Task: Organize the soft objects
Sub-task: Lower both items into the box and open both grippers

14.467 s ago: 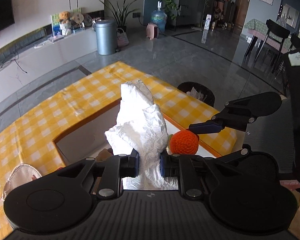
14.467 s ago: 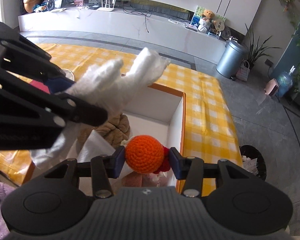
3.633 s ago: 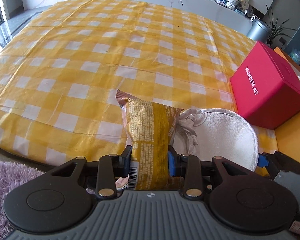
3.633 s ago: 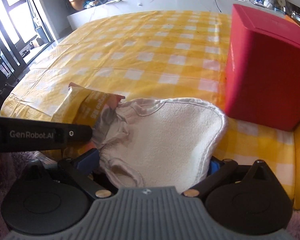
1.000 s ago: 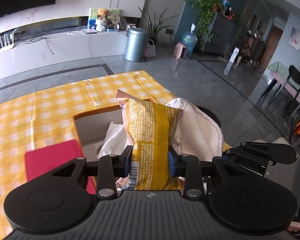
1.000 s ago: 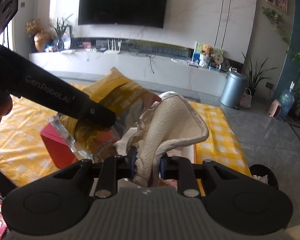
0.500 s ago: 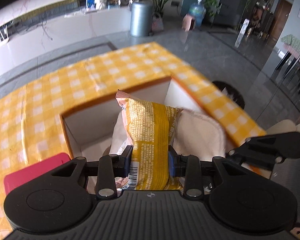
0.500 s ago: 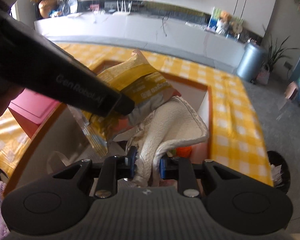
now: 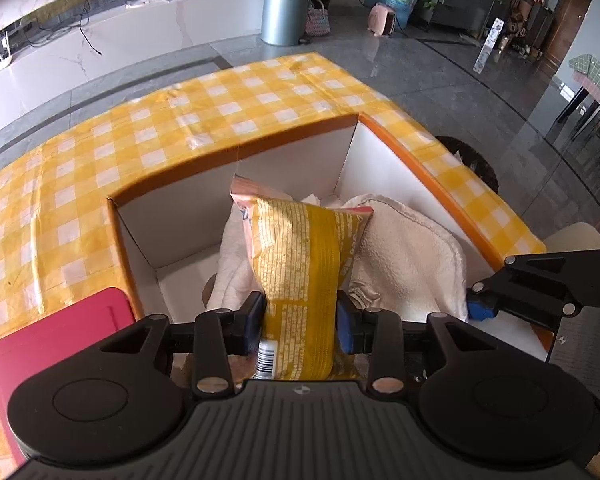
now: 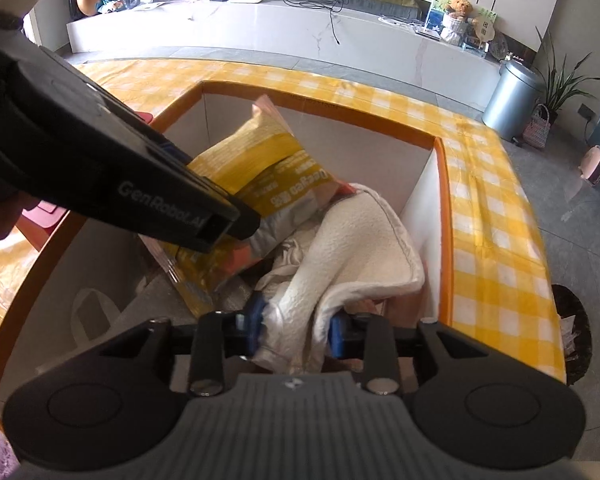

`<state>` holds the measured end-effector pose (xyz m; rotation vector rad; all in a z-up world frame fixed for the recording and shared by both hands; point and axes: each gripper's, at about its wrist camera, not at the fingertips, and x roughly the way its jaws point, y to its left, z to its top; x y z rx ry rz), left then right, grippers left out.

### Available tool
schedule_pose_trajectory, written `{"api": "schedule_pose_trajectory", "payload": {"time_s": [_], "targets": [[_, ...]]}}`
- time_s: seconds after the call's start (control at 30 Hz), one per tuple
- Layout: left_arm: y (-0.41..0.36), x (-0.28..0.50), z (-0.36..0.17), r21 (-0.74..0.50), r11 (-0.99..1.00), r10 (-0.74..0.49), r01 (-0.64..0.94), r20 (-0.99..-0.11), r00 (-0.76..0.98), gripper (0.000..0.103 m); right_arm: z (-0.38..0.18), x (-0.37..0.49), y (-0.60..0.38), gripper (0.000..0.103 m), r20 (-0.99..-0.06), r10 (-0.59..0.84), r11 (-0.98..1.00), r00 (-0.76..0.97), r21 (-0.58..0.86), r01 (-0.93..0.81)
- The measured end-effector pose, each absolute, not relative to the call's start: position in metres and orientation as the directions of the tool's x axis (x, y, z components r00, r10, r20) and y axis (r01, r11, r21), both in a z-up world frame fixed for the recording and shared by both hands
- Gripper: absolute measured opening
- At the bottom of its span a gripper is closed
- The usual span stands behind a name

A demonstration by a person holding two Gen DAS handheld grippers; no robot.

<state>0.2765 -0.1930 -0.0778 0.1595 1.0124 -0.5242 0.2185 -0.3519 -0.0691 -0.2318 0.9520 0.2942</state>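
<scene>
Inside orange-rimmed box (image 9: 236,152) at 12 o'clock: left gripper (image 9: 300,322) clenched on yellow snack bag (image 9: 300,256), right gripper (image 10: 296,332) clamped on white terry cloth (image 10: 356,248) at 2 o'clock of bag. Both hang just above box contents. Judgement: lower further before letting go, release cloth first, keep bag clear of box wall.
</scene>
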Motion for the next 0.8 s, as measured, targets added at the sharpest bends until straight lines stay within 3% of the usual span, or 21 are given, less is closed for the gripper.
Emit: {"api": "schedule_pose_trajectory", "payload": {"time_s": [0.1, 0.27, 0.53, 0.8], "targets": [[-0.192, 0.269, -0.065, -0.112, 0.861, -0.364, 0.497, -0.818, 0.446, 0.062, -0.062, 0.215, -0.352, 0.056, -0.825, 0.117, 0.940, 0.553, -0.087, -0.330], [-0.189, 0.252, -0.030, -0.103, 0.851, -0.391, 0.515, -0.780, 0.489, 0.068, -0.042, 0.208, -0.354, 0.074, -0.824, 0.093, 0.950, 0.559, -0.095, -0.298], [-0.176, 0.207, 0.032, -0.029, 0.847, -0.404, 0.530, -0.684, 0.608, 0.071, 0.012, 0.182, -0.359, 0.088, -0.795, 0.093, 0.975, 0.600, -0.049, -0.215], [-0.152, 0.152, 0.072, 0.090, 0.858, -0.384, 0.506, -0.541, 0.748, 0.071, 0.062, 0.135, -0.346, 0.092, -0.698, 0.089, 0.988, 0.710, -0.028, -0.151]]}}
